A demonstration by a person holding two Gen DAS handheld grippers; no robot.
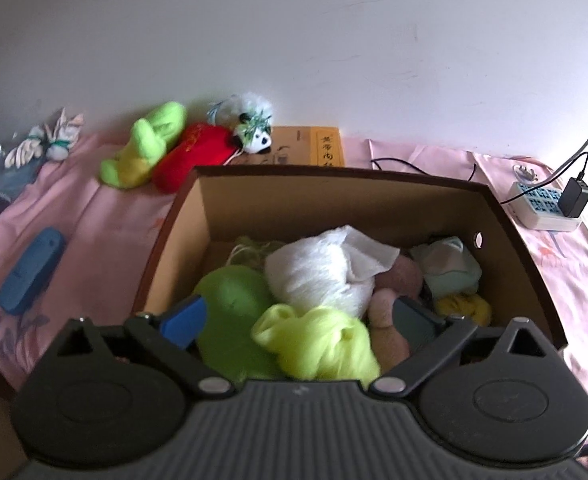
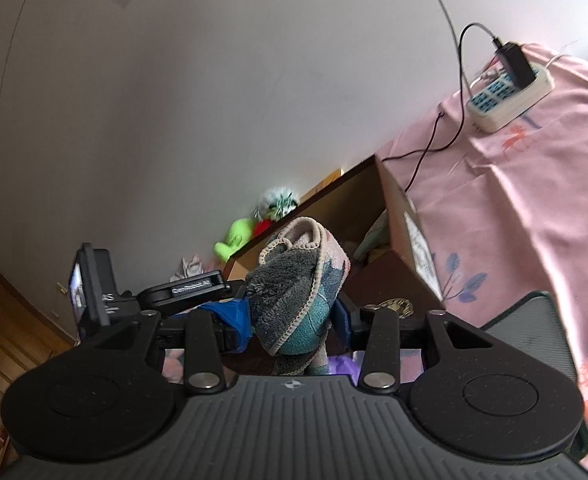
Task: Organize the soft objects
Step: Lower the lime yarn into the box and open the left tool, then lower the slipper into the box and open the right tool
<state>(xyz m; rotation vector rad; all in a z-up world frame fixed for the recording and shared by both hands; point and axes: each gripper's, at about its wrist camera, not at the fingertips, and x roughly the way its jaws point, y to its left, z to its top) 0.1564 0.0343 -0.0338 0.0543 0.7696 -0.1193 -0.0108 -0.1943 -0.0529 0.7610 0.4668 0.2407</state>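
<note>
Left gripper (image 1: 298, 320) spread wide over the cardboard box (image 1: 334, 196), lime yarn (image 1: 318, 344) lying loose between its fingers. Right gripper (image 2: 289, 316) pinches a folded towel (image 2: 298, 280) beside the box's near corner. Plush toys (image 1: 165, 148), power strip (image 1: 546, 208) along the pink cloth's (image 1: 93, 216) far edge.
</note>
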